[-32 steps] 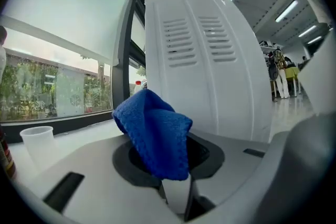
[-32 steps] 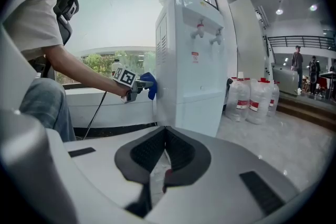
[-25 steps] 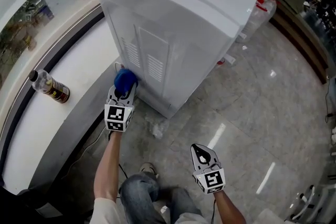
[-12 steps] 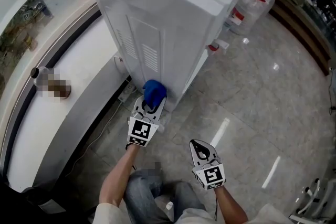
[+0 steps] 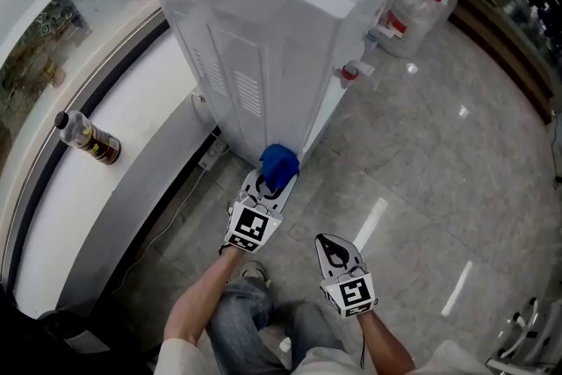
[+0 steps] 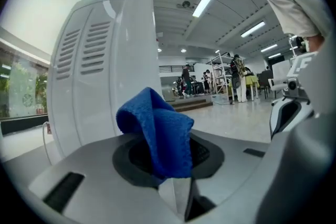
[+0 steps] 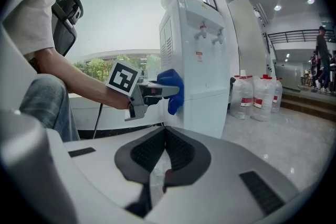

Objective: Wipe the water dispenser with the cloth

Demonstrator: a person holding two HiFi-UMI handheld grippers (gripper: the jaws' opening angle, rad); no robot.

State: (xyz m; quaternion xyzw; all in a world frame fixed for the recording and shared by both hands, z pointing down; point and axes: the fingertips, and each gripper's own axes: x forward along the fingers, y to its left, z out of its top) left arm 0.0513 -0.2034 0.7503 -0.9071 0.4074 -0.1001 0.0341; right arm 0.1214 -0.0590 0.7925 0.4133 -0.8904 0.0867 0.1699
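The white water dispenser (image 5: 272, 31) stands on the floor, its vented side panel (image 6: 84, 81) facing me and its two taps (image 7: 210, 34) on the front. My left gripper (image 5: 274, 176) is shut on a blue cloth (image 5: 279, 162), which it holds against the dispenser's lower corner; the cloth (image 6: 157, 128) bunches up from between the jaws, and in the right gripper view the cloth (image 7: 172, 89) touches the cabinet's edge. My right gripper (image 5: 336, 255) hangs lower right, away from the dispenser, shut with nothing in it (image 7: 157, 165).
A white curved ledge (image 5: 114, 180) runs along the left with a dark bottle (image 5: 86, 138) on it. Spare water jugs (image 5: 420, 4) stand beyond the dispenser. A cable (image 5: 171, 219) trails on the grey floor. My legs are below.
The left gripper with the cloth has slid right and down along the dispenser's side, from the vented panel to its lower front corner. The right gripper has barely moved.
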